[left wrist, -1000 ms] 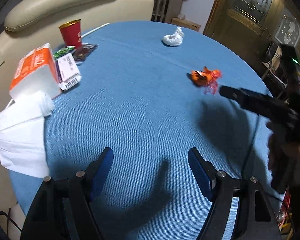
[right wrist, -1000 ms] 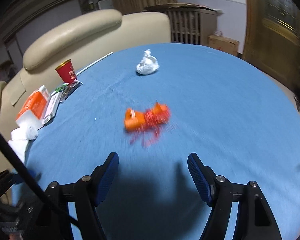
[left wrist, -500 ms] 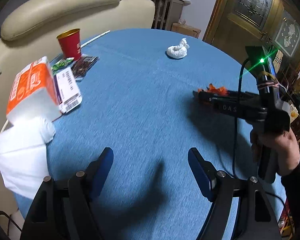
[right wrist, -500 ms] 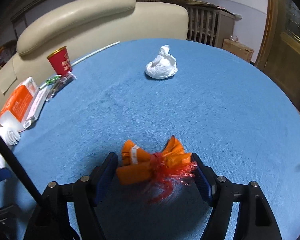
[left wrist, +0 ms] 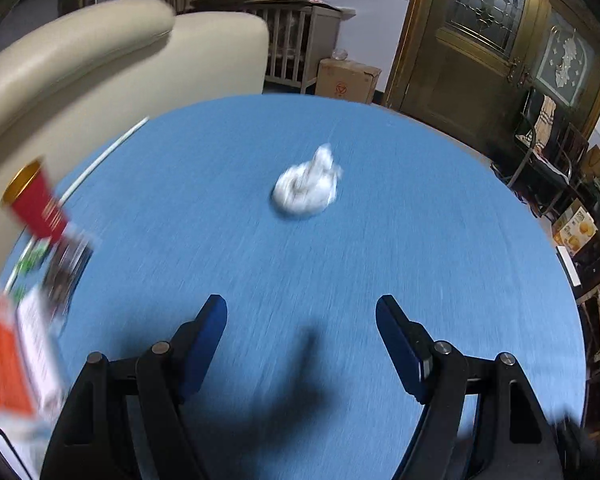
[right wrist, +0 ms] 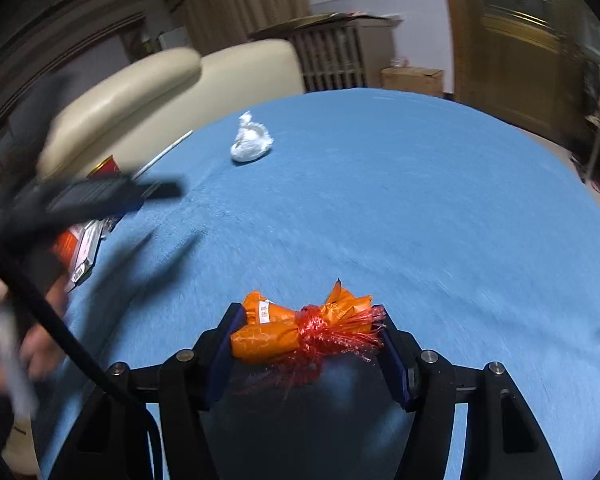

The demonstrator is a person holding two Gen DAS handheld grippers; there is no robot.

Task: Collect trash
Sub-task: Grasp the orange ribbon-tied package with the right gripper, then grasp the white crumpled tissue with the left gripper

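Two pieces of trash show on the round blue table [right wrist: 440, 200]: an orange wrapper bundle [right wrist: 296, 330] tied with red netting, and a crumpled white wad [left wrist: 306, 188]. In your right wrist view the orange wrapper bundle sits low in the middle of the frame, right between the blue pads of your right gripper [right wrist: 306, 334]; the jaws have just been closing on it, and both pads now look to be touching its ends, the left pad at the plain orange end and the right pad at the frayed red end. The white wad lies in the upper middle of that frame, well apart from the bundle. In your left wrist view, your left gripper [left wrist: 302, 334] stands with its jaws apart and nothing between them, the wad lying ahead of it, above the centre of the frame. The picture there is blurred. At the left edge of that view you have a red cup [left wrist: 36, 204] with a gold rim, some dark packets [left wrist: 66, 268] below it, and an orange and white box [left wrist: 8, 364] in the lower left corner. A thin white stick [left wrist: 104, 158] lies near the table's upper left rim, and a cream sofa [left wrist: 80, 64] fills the upper left behind the table.
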